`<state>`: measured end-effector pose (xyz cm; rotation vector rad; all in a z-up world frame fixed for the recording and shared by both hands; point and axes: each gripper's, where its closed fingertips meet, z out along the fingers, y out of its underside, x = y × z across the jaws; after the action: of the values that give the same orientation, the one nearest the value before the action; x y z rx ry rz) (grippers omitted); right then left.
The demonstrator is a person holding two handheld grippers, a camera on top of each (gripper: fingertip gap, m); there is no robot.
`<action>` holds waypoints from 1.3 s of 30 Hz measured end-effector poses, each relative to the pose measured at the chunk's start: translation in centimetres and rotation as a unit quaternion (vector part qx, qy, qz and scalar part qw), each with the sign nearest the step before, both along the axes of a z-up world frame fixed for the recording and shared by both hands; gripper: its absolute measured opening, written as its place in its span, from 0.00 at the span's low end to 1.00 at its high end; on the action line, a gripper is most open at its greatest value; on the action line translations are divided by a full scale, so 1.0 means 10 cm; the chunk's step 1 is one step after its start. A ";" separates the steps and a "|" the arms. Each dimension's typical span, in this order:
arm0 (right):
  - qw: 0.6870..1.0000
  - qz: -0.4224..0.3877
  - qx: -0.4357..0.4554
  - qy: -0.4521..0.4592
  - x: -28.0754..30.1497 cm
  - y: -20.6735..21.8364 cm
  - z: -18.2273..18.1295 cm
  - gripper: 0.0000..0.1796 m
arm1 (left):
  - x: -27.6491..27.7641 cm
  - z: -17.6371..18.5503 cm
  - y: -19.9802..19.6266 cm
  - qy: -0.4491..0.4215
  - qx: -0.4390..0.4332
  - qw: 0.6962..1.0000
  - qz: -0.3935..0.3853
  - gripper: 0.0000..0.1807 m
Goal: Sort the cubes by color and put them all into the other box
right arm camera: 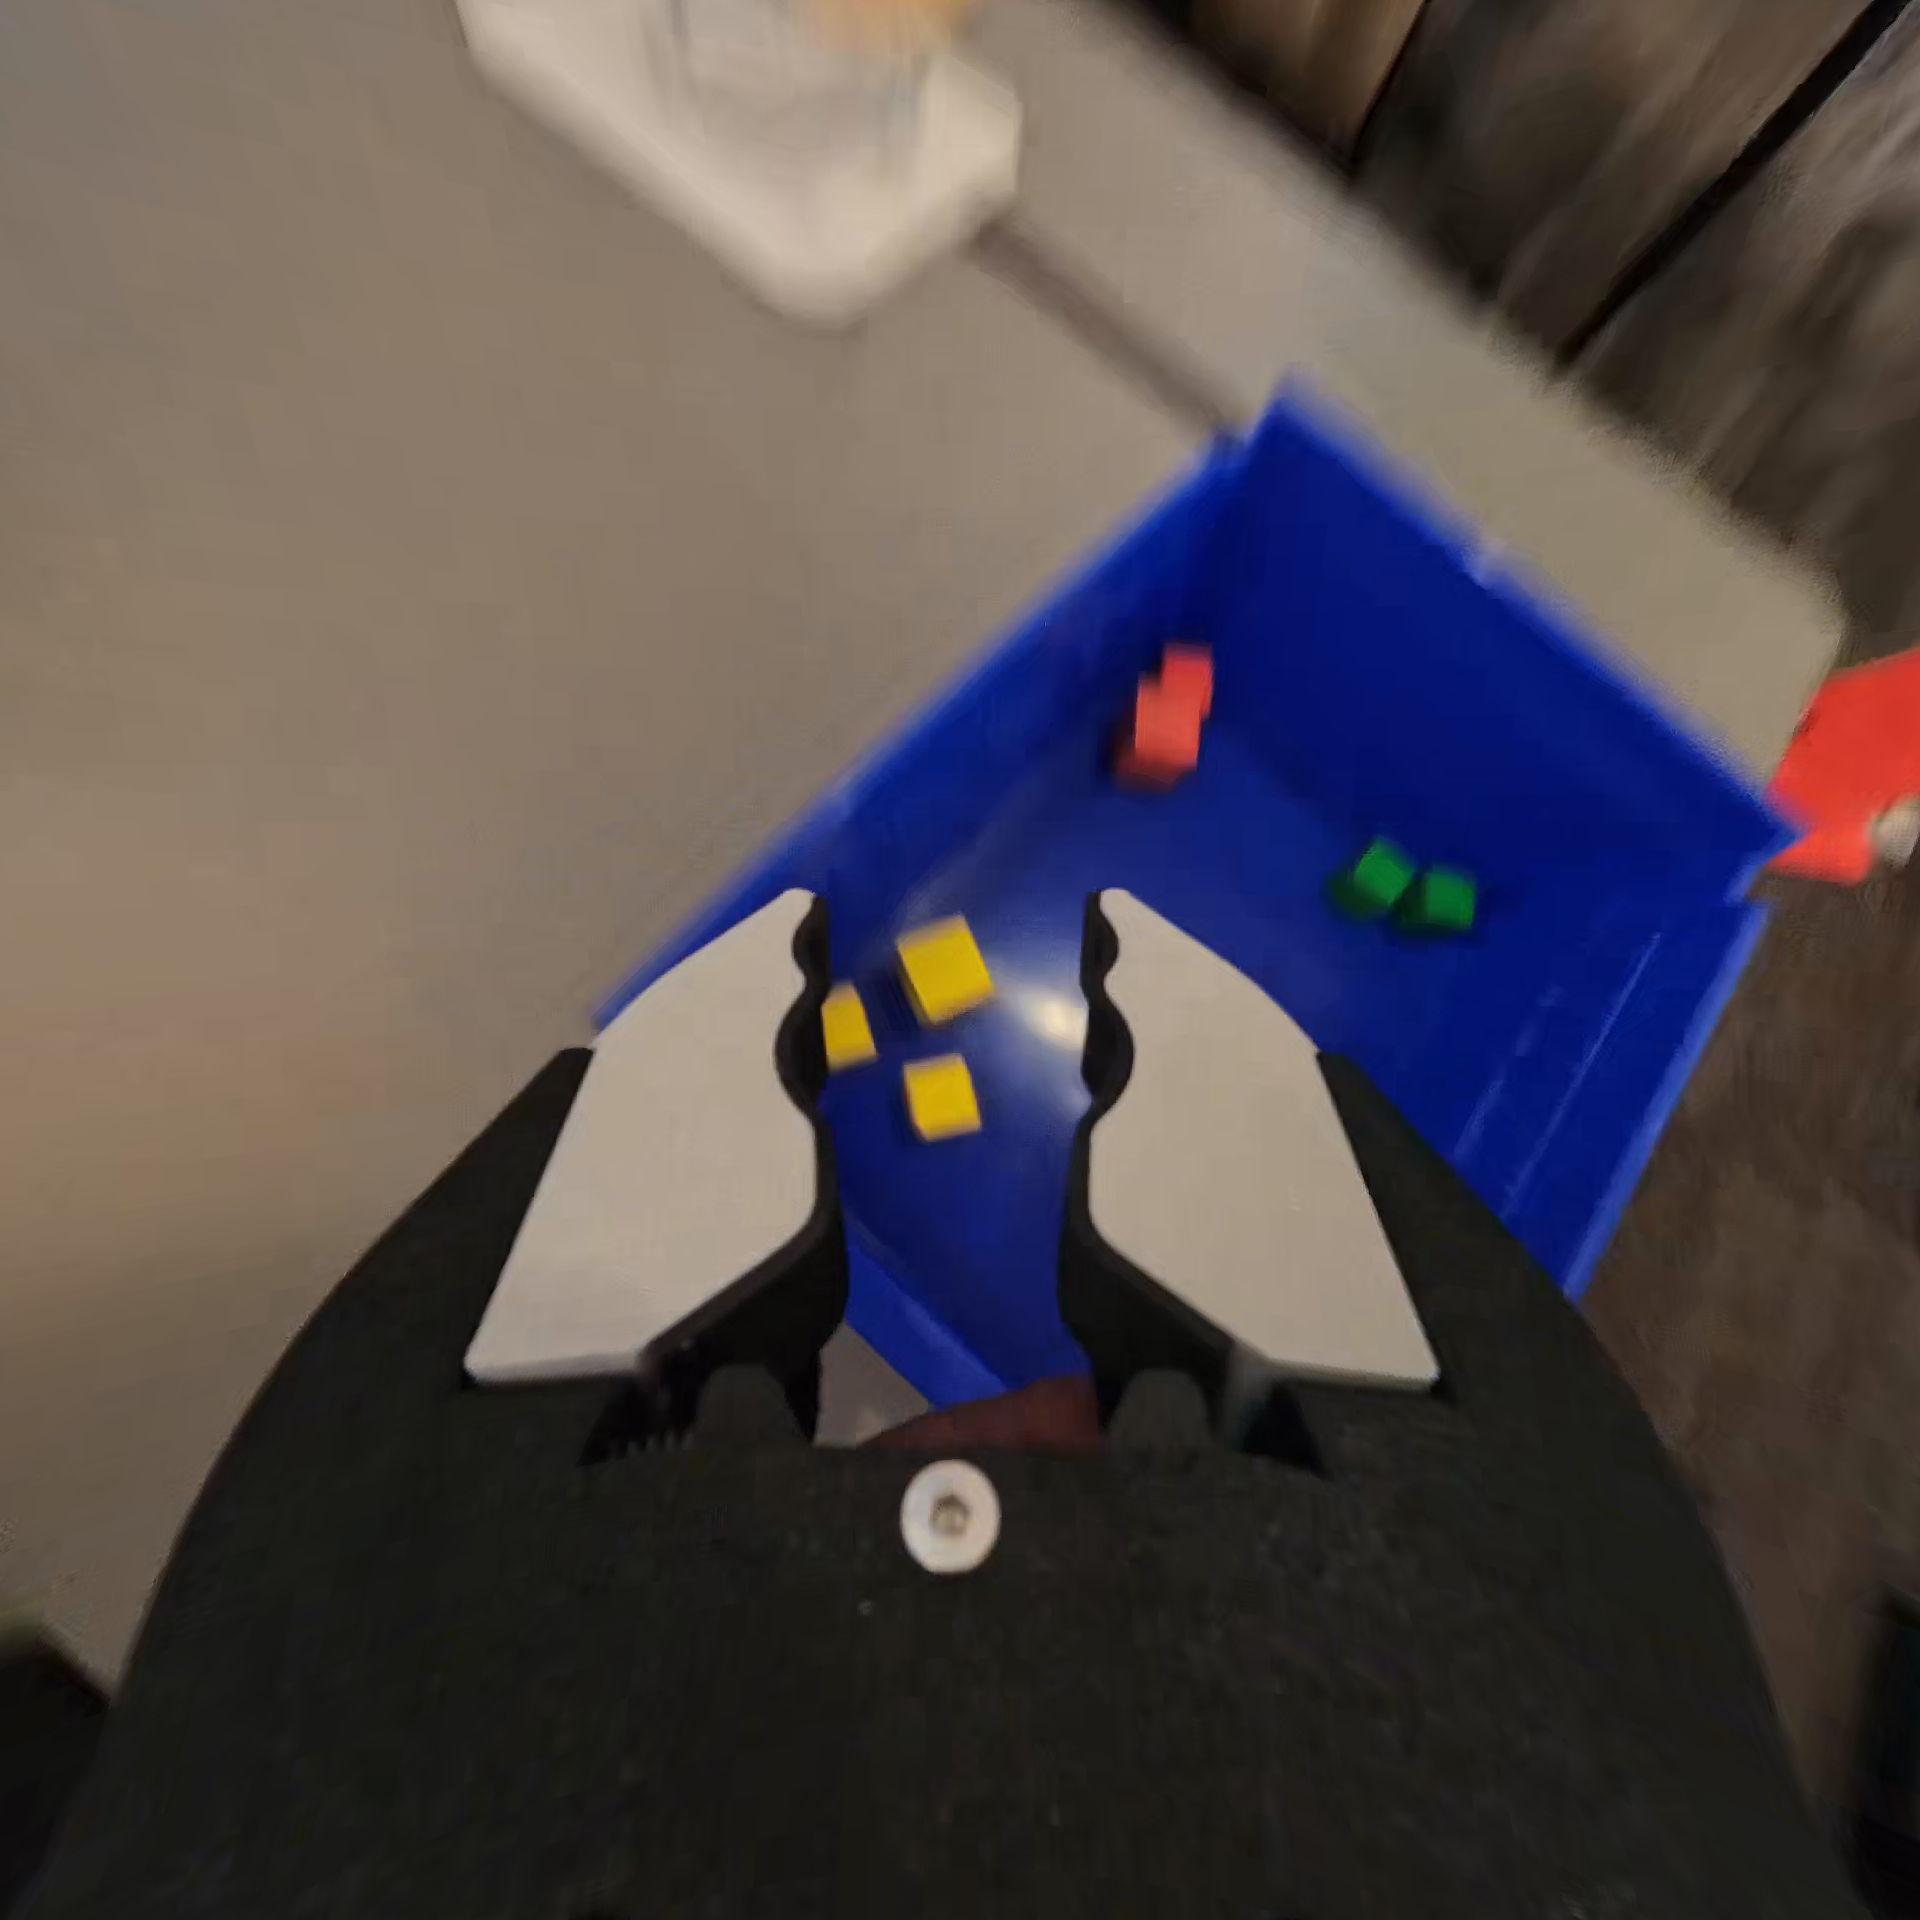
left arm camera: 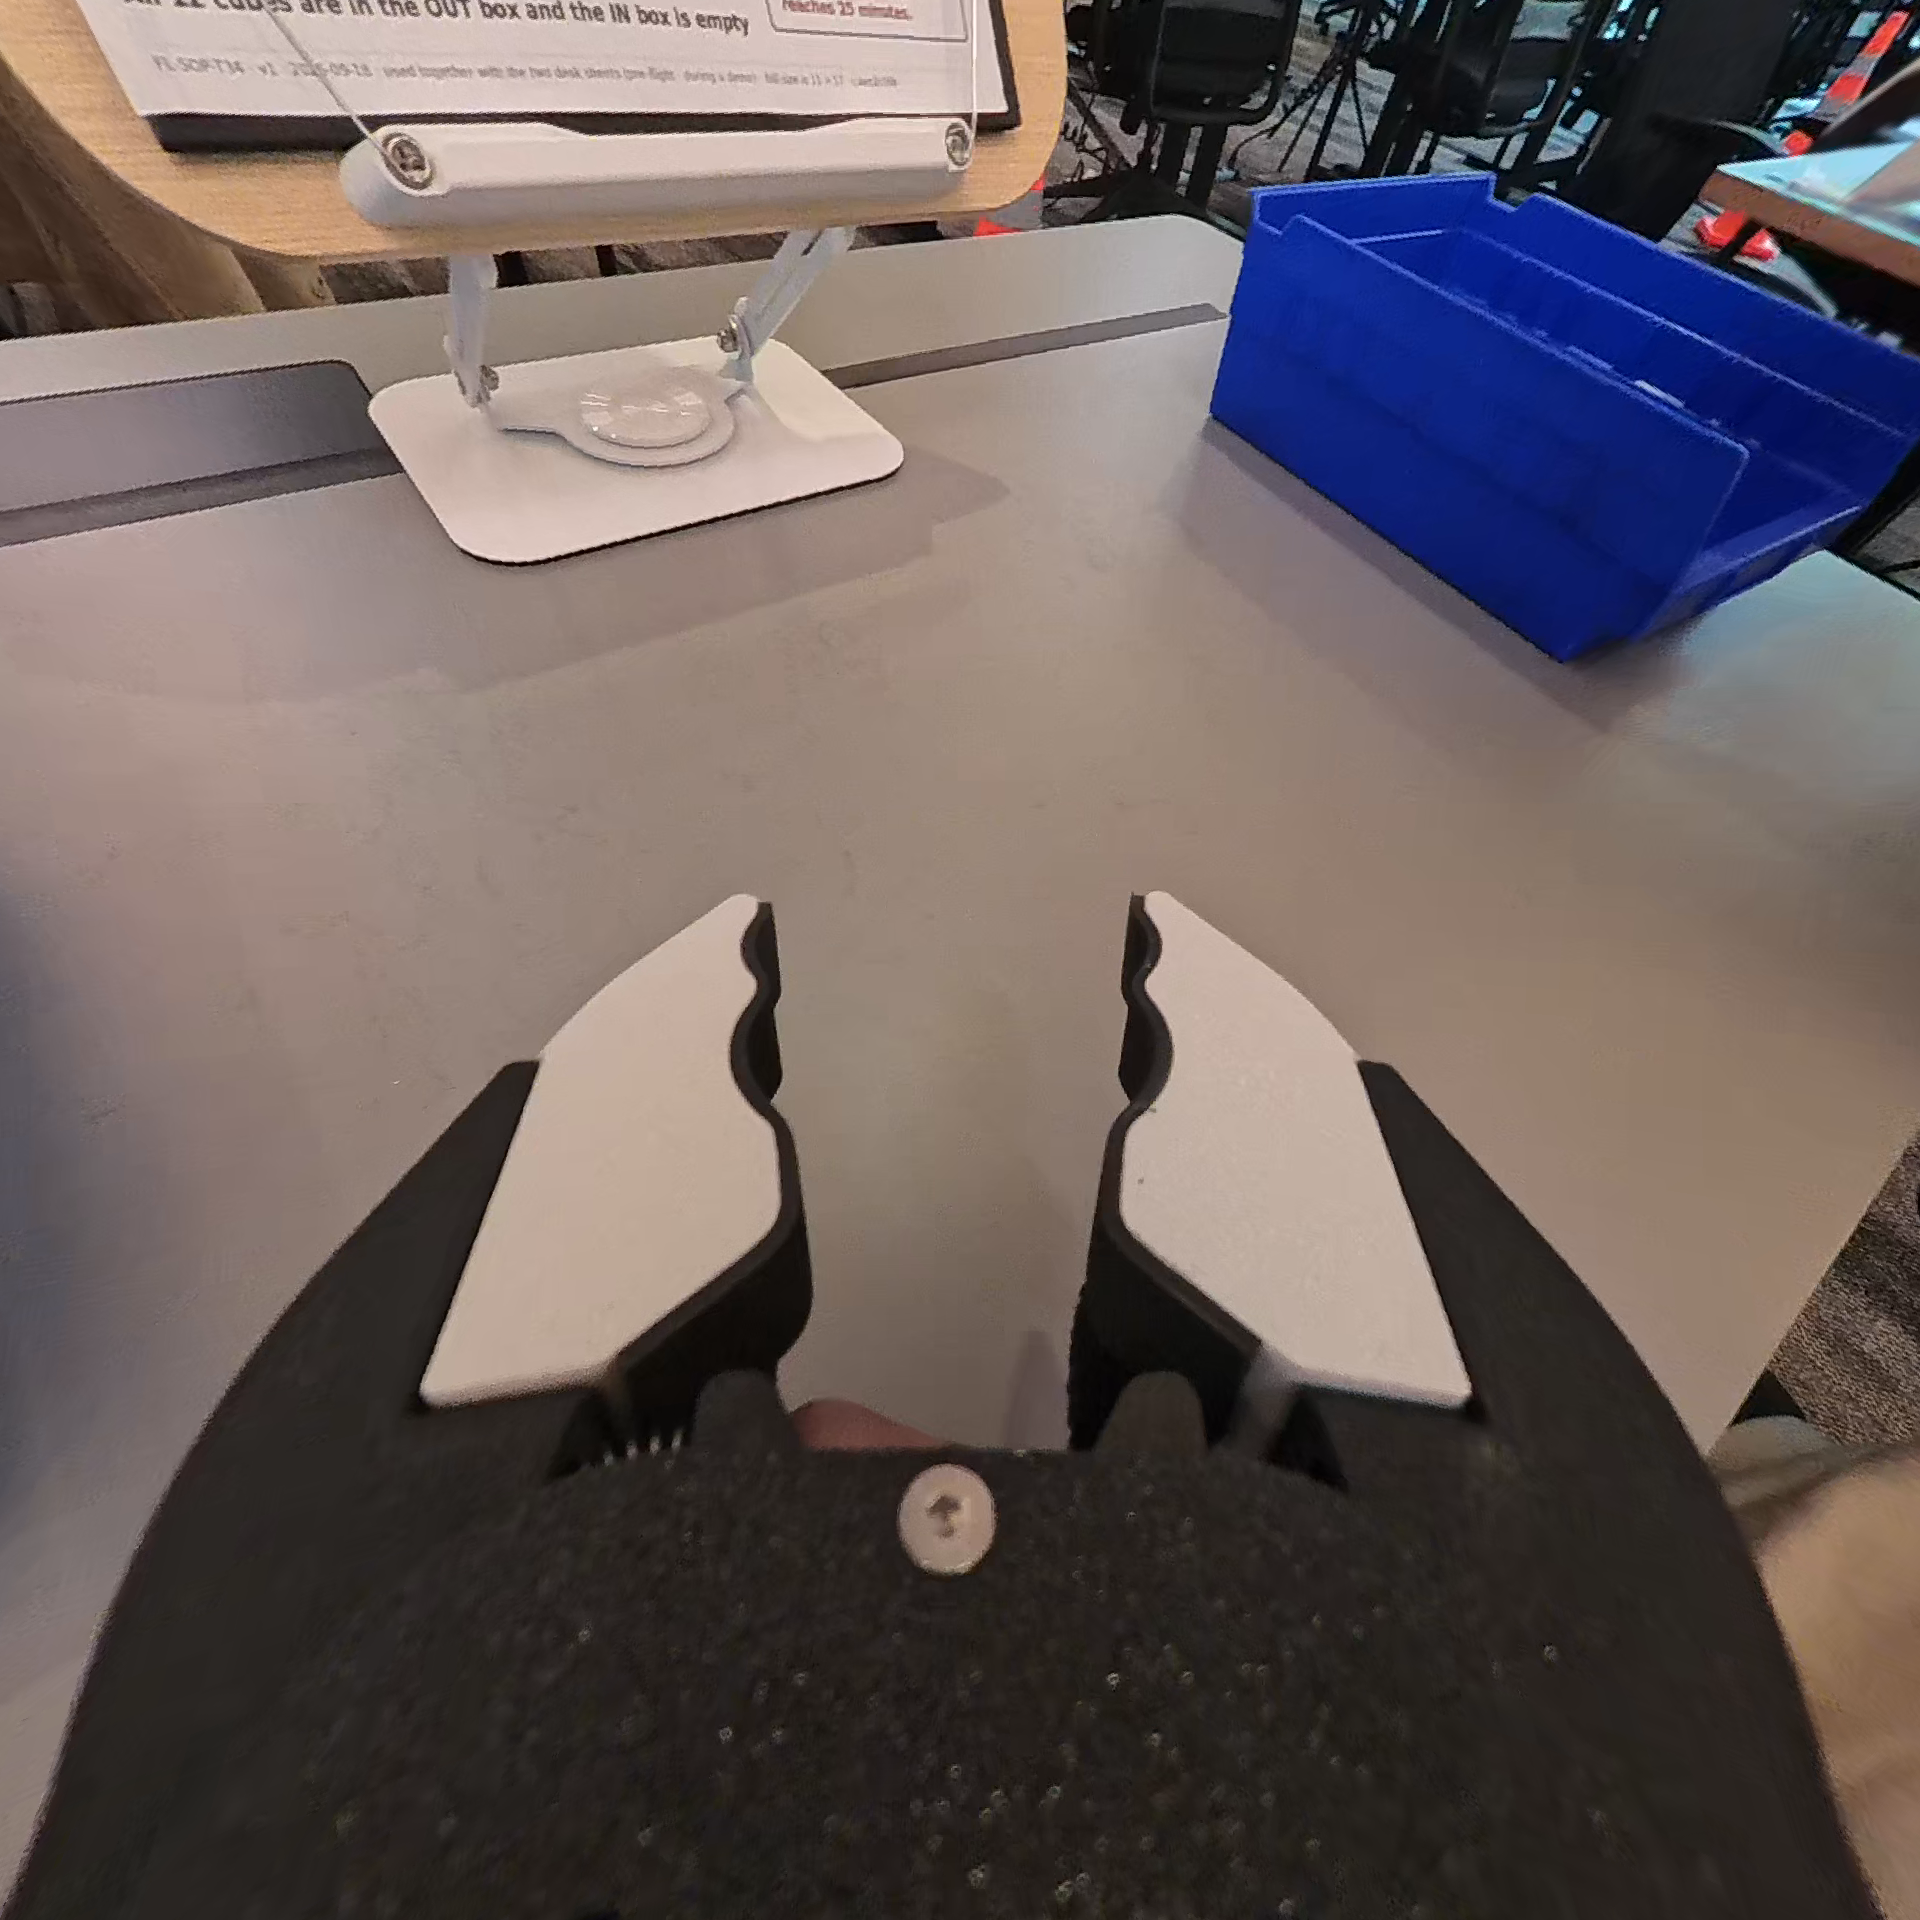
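The left hand-held gripper (left arm camera: 951, 914) hangs spread and empty over the bare grey desk (left arm camera: 1039, 727), with a white document stand (left arm camera: 634, 447) at the far left and a blue box (left arm camera: 1538, 436) at the far right. The right hand-held gripper (right arm camera: 951, 914), also spread and holding nothing, hovers above the blue box (right arm camera: 1507, 790), in a blurred view. Inside the box lie three yellow cubes (right arm camera: 940, 971) between its fingers, red cubes (right arm camera: 1164, 717) farther back, and two green cubes (right arm camera: 1403, 888) at right.
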<state>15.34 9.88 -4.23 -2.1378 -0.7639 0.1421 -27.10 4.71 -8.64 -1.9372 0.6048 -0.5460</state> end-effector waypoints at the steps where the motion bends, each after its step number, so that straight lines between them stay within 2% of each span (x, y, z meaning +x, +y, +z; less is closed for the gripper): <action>1: 0.997 -0.009 0.061 0.055 -0.16 -0.09 0.24 0.26 | -0.01 0.00 0.01 -0.001 0.001 1.000 0.005 0.35; 2: 0.988 -0.012 0.103 0.112 -0.36 -0.21 0.40 0.25 | -0.02 -0.01 0.02 -0.001 0.002 1.000 0.011 0.35; 4: 0.970 -0.002 0.135 0.202 -0.84 -0.47 0.42 0.27 | -0.04 -0.05 0.04 0.003 0.002 1.000 0.019 0.35; 7: 0.951 0.016 0.148 0.271 -1.60 -0.72 0.04 0.27 | -0.04 -0.12 0.06 0.009 -0.003 1.000 0.024 0.35; 8: 0.949 0.021 0.151 0.277 -1.82 -0.75 -0.11 0.27 | -0.04 -0.15 0.06 0.011 -0.006 1.000 0.024 0.35; 10: 0.957 0.037 0.170 0.232 -2.14 -0.76 -0.39 0.26 | -0.03 -0.19 0.05 0.012 -0.011 1.000 0.020 0.35; 12: 0.962 0.058 0.182 0.195 -2.37 -0.77 -0.51 0.26 | -0.03 -0.24 0.02 0.019 -0.017 1.000 0.013 0.35; 16: 0.958 0.074 0.195 0.197 -2.60 -0.78 -0.53 0.26 | -0.06 -0.34 -0.04 0.029 -0.031 0.999 0.004 0.35; 21: 0.959 0.082 0.198 0.186 -2.61 -0.79 -0.56 0.26 | -0.20 -0.34 -0.16 0.035 -0.051 0.998 -0.018 0.34; 24: 0.960 0.083 0.191 0.188 -2.60 -0.79 -0.57 0.26 | -0.48 -0.11 -0.31 0.042 -0.052 0.996 -0.066 0.31; 27: 0.959 0.087 0.186 0.195 -2.60 -0.80 -0.57 0.26 | -1.23 0.23 -0.12 0.140 -0.027 0.989 -0.047 0.32; 29: 0.959 0.090 0.182 0.197 -2.60 -0.80 -0.57 0.26 | -1.82 0.42 0.18 0.247 -0.023 0.968 -0.028 0.31; 31: 0.959 0.094 0.176 0.202 -2.61 -0.79 -0.58 0.26 | -2.38 0.46 0.58 0.368 -0.031 0.929 -0.013 0.32; 33: 0.959 0.099 0.170 0.205 -2.62 -0.79 -0.59 0.26 | -2.79 0.31 0.95 0.462 -0.078 0.883 -0.024 0.31; 36: 0.959 0.103 0.168 0.202 -2.63 -0.78 -0.60 0.26 | -3.26 -0.04 1.39 0.586 -0.150 0.794 -0.054 0.31; 39: 0.960 0.105 0.167 0.199 -2.62 -0.79 -0.61 0.26 | -3.47 -0.34 1.64 0.656 -0.193 0.722 -0.106 0.29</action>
<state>-10.86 2.00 -10.28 -1.6351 -0.7152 0.5037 -61.85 21.13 -12.03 -2.4711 1.7014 0.8126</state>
